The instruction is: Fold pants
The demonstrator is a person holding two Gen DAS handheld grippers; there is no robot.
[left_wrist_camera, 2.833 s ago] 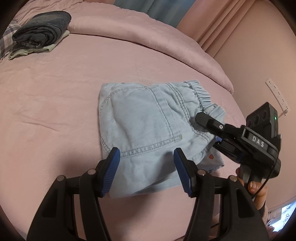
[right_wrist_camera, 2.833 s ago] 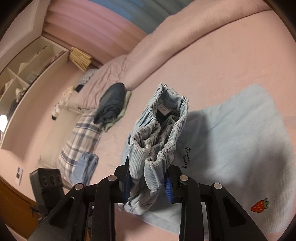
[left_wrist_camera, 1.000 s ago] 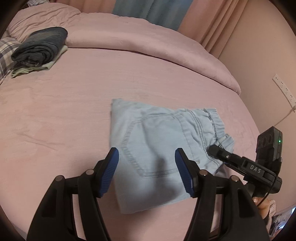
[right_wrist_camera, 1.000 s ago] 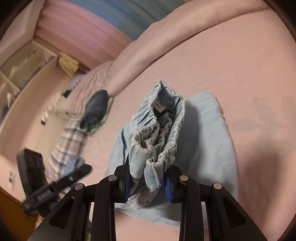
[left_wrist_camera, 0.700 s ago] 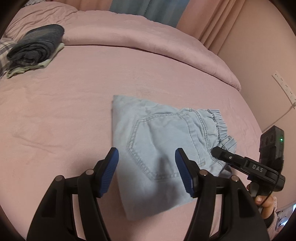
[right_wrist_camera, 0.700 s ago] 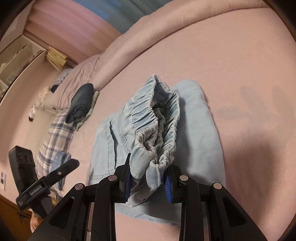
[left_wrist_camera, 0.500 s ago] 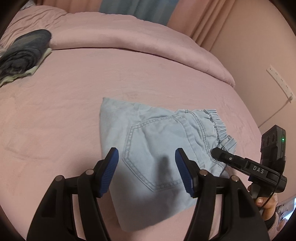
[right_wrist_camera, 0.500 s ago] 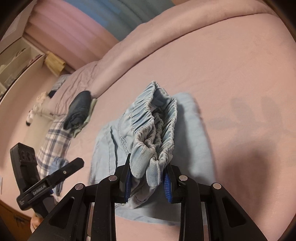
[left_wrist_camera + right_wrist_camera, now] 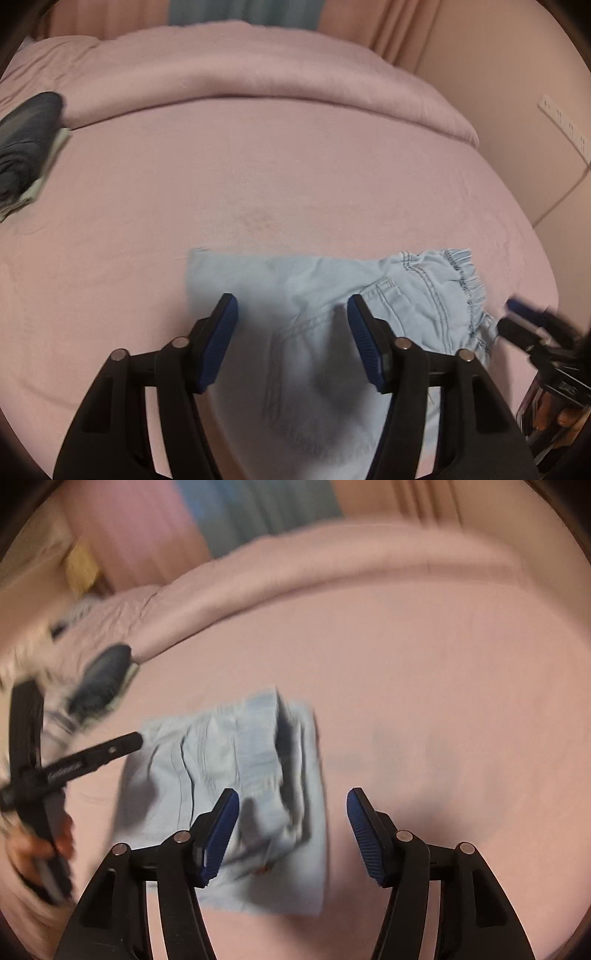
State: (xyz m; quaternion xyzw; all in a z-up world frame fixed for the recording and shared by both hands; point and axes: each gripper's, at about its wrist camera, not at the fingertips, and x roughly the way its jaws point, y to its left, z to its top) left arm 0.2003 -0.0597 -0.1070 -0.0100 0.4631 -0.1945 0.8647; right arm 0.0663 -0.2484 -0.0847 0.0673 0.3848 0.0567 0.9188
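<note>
Half a second ago the right claw (image 9: 292, 829) was clenched on the bunched elastic waistband, holding it up off the bed; now its jaws are opening, nothing sits between the blue pads, and the waistband has dropped flat. The left claw (image 9: 291, 339) has slid across and now hangs over the middle of the garment rather than its left part; its jaws are closing, yet the pads are apart and press on nothing, the cloth lying below them. The dark folded clothes (image 9: 26, 136) have slipped to the far left edge of the left wrist view.

The pants (image 9: 317, 332), pale blue denim, lie folded into a compact rectangle on the pink bed (image 9: 295, 177), near its front edge. A stitched back pocket faces up, and the gathered waistband points toward the right claw, which is blurred at the right edge of the left wrist view. In the right wrist view the folded layers show as stacked edges along the right side.
</note>
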